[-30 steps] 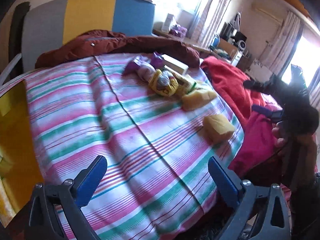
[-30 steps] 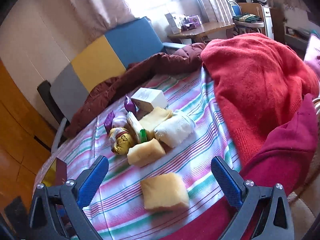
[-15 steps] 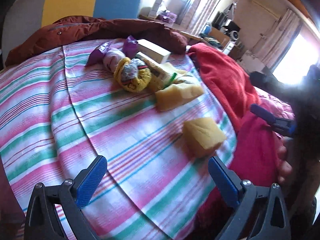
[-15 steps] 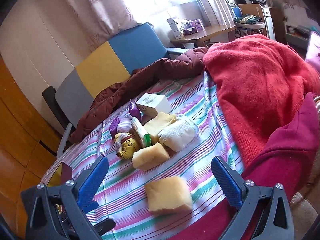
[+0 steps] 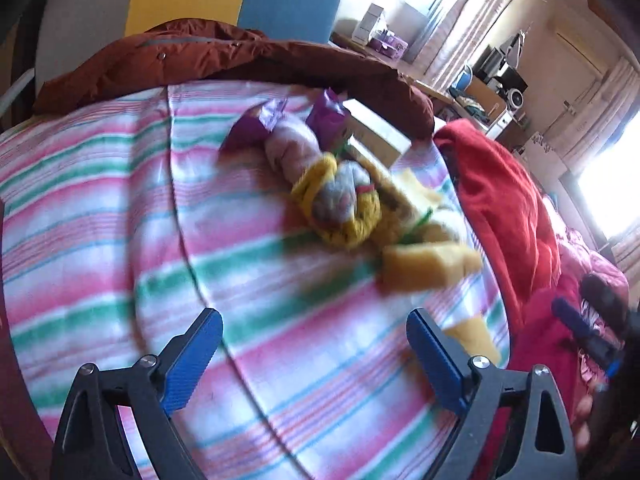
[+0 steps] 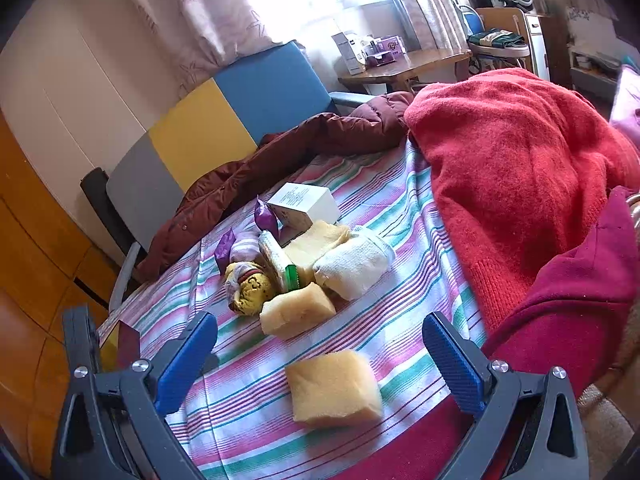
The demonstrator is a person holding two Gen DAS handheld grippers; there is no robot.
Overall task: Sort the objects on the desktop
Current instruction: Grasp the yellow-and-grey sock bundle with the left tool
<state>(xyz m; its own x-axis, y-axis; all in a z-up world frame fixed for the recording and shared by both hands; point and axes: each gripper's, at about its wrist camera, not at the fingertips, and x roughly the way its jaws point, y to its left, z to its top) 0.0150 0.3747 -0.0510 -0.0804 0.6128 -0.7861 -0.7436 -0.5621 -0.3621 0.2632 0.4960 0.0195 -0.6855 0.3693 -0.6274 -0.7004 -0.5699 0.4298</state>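
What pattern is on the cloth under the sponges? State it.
Pink, white and green stripes on the cloth, clearest in the right wrist view, where the sponges lie on it.

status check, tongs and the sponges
Left tongs open, just narrowed, empty. Right tongs open, empty. Near sponge loose on striped cloth. Nothing blocking.

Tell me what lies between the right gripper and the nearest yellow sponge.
Only bare striped cloth; the right gripper hangs open just short of the sponge, in the right wrist view.
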